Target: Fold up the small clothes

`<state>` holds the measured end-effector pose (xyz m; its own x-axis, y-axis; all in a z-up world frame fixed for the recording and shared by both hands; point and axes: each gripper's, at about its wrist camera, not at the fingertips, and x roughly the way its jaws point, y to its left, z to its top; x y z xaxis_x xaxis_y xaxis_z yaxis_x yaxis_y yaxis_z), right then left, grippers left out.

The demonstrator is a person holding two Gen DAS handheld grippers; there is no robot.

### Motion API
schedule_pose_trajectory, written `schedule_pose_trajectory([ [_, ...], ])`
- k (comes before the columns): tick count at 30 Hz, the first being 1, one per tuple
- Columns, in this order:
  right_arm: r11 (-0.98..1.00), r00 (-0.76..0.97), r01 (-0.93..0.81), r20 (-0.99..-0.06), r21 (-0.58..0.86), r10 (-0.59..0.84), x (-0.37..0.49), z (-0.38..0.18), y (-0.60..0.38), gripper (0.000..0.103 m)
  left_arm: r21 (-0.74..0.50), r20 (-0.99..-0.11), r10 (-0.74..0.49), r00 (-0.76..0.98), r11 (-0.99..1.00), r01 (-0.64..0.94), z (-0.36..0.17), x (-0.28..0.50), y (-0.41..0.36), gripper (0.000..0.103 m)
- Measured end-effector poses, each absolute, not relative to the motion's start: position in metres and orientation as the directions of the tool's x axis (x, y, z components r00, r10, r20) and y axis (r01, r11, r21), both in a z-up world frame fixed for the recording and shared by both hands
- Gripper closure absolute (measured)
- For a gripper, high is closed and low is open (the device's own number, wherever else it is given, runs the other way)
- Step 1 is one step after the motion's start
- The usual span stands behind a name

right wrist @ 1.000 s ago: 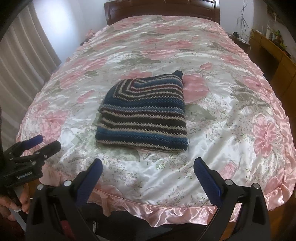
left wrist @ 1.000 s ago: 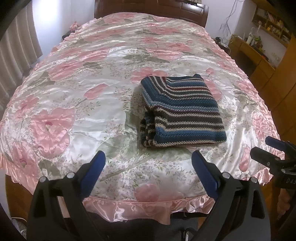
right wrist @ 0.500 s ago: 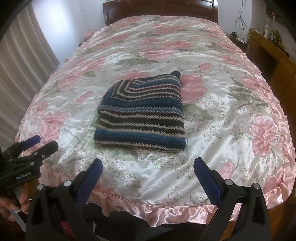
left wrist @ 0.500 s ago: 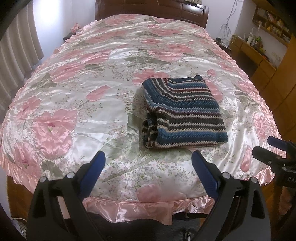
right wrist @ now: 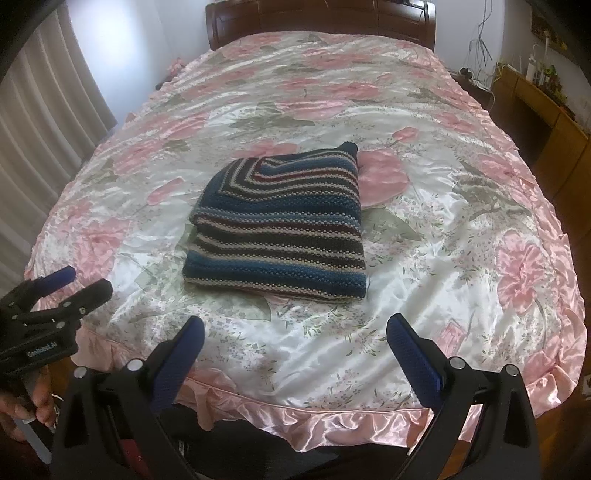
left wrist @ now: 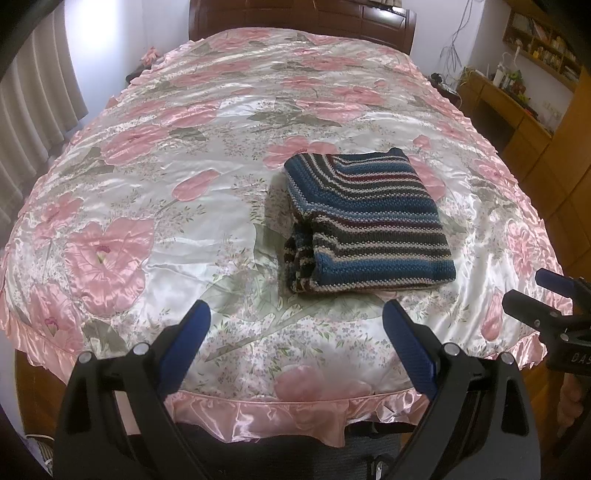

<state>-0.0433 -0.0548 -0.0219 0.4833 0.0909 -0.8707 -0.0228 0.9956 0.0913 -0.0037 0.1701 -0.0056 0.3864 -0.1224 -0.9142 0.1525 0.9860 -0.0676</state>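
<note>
A striped knit garment in blue, dark and cream bands lies folded into a neat rectangle on the bed; the right wrist view shows the same garment a little left of centre. My left gripper hovers open over the near edge of the bed, short of the garment, with nothing between its blue pads. My right gripper is open too, held back from the garment over the frilled edge. Each gripper shows in the other's view: the right gripper at far right, the left gripper at far left.
The bed carries a shiny pink floral bedspread with a frilled hem. A dark wooden headboard stands at the far end. Curtains hang on the left, a wooden desk and shelves on the right. A hand holds the left gripper.
Both grippers have drifted slightly back and up from the bed; the folded garment looks a touch farther away. Nothing was taken hold of or let go.
</note>
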Motion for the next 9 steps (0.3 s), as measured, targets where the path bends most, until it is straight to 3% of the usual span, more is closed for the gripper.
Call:
schedule_pose_trajectory([
  [9,0.994,0.472,-0.015,-0.875,0.109,0.103,-0.0418,-0.0225,-0.0580,0.004,-0.066,-0.915,-0.121,0.385,0.986,0.155,-0.0066,-0.0049,0.1704,0.009],
])
